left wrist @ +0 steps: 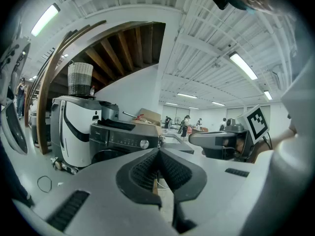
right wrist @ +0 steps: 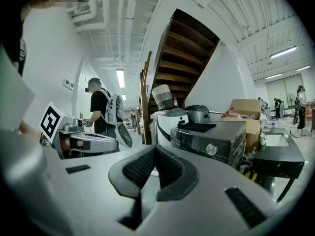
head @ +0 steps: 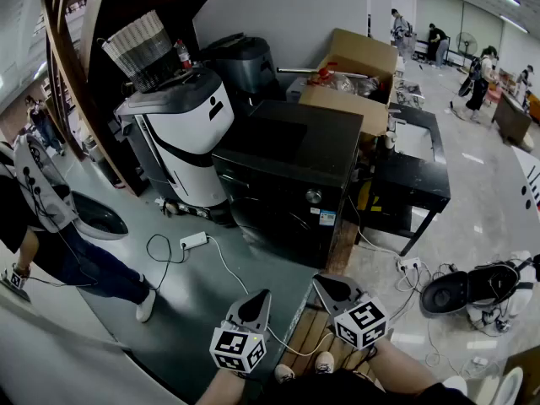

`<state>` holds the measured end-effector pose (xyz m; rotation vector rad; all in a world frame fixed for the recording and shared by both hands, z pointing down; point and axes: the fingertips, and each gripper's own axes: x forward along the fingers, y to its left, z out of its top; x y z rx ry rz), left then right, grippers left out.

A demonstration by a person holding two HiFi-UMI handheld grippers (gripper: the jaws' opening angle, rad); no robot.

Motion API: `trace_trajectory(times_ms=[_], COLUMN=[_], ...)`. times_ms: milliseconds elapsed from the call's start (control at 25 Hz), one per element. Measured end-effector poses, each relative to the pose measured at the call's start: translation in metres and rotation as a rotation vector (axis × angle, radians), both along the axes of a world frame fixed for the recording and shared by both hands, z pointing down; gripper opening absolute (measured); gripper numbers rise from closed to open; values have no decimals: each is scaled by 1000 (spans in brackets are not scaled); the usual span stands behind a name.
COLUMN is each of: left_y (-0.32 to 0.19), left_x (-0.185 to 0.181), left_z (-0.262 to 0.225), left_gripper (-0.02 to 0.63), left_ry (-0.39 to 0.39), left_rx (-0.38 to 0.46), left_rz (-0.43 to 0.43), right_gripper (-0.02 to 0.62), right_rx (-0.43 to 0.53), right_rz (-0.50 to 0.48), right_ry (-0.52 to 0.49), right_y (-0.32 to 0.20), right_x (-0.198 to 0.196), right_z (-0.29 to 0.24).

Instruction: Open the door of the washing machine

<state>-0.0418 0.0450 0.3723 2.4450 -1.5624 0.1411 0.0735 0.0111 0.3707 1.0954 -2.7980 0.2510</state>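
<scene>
Head view: your left gripper point(head: 262, 295) and right gripper point(head: 320, 282) both have fingers together, empty; washing machine point(head: 287, 171) stands well ahead, untouched.

Bright, even overhead strip-light point(left wrist: 244, 66) illum., strong fisheye curvature w/ dark vignetted corners, near foreground soft, staircase underside point(right wrist: 183, 53) shadowed

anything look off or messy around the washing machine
Yes, a little. A white power strip lies loose on the floor in front of the washing machine, at its left. Its white cable snakes across the approach path, so it looks like a trip risk.
</scene>
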Motion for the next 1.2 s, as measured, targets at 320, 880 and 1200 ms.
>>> trace_trajectory(times_ms=[320, 880, 1200], left_y=[1, 3, 6], left_x=[-2, -7, -22], left_z=[1, 1, 2], left_gripper=[15, 17, 18], left_ry=[6, 15, 24], left_rx=[-4, 29, 42], left_rz=[-4, 7, 7], right_gripper=[15, 17, 17], right_rx=[-1, 32, 38], right_rz=[0, -36, -45], right_ry=[-1, -12, -23], right_y=[1, 4, 7], right_x=[0, -13, -30], right_z=[0, -3, -3])
